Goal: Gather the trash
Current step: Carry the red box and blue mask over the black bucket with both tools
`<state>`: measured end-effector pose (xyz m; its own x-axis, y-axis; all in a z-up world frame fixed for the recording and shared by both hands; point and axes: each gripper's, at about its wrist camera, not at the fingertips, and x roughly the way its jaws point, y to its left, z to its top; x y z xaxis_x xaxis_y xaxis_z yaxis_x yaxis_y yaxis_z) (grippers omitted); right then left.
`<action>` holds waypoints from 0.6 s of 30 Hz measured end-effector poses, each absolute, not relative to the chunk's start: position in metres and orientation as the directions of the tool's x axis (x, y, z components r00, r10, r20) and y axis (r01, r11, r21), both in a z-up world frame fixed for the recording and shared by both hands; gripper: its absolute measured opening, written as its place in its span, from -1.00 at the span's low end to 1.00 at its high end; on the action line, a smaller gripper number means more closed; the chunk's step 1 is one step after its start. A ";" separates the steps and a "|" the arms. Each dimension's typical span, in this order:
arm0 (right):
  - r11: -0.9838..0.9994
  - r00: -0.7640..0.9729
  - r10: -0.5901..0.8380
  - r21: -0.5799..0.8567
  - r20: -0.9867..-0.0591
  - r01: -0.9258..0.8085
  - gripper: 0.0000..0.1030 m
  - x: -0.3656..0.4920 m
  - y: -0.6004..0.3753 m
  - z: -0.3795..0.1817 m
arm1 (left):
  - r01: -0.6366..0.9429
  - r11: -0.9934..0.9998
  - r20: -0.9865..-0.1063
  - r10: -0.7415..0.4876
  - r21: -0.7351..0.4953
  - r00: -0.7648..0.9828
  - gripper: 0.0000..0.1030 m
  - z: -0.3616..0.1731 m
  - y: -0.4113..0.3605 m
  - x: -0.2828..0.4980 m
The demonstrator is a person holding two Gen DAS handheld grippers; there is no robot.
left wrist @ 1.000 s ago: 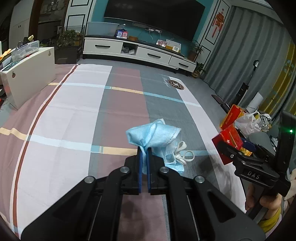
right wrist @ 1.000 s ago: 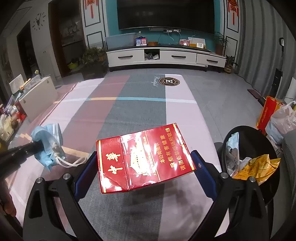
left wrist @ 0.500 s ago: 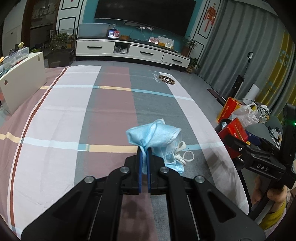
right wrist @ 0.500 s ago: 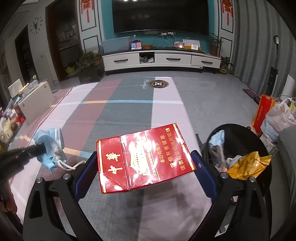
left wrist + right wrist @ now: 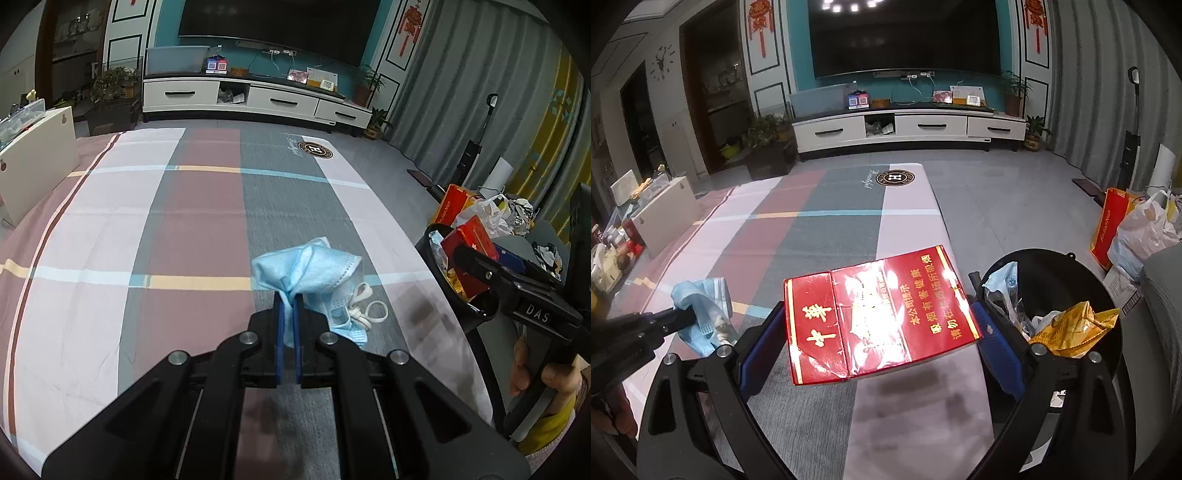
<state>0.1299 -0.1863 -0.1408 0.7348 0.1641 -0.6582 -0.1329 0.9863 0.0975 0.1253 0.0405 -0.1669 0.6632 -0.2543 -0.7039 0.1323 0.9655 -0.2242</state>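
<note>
Now both claws carry trash: the left claw [image 5: 289, 317] pinches a blue mask [image 5: 314, 269], the right claw [image 5: 882, 328] clamps a red carton [image 5: 879, 317]. Best practice: centre each over the black bin [image 5: 1100, 280] at three o'clock before letting go.

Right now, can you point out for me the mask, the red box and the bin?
mask [image 5: 306, 266], left wrist view, on the blue folded fabric above the claw.
red box [image 5: 871, 310], right wrist view, on the middle of its top face.
bin [image 5: 1115, 332], right wrist view, on its black right rim.

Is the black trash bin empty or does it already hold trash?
Holds trash: the black trash bin contains a yellow wrapper and crumpled pieces.
</note>
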 end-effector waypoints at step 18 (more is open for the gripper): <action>0.985 0.785 0.149 0.160 -0.602 -0.064 0.83 0.113 -0.231 -0.125 | 0.198 0.968 -0.685 -0.249 -0.154 0.685 -0.89 -0.142 -0.011 0.130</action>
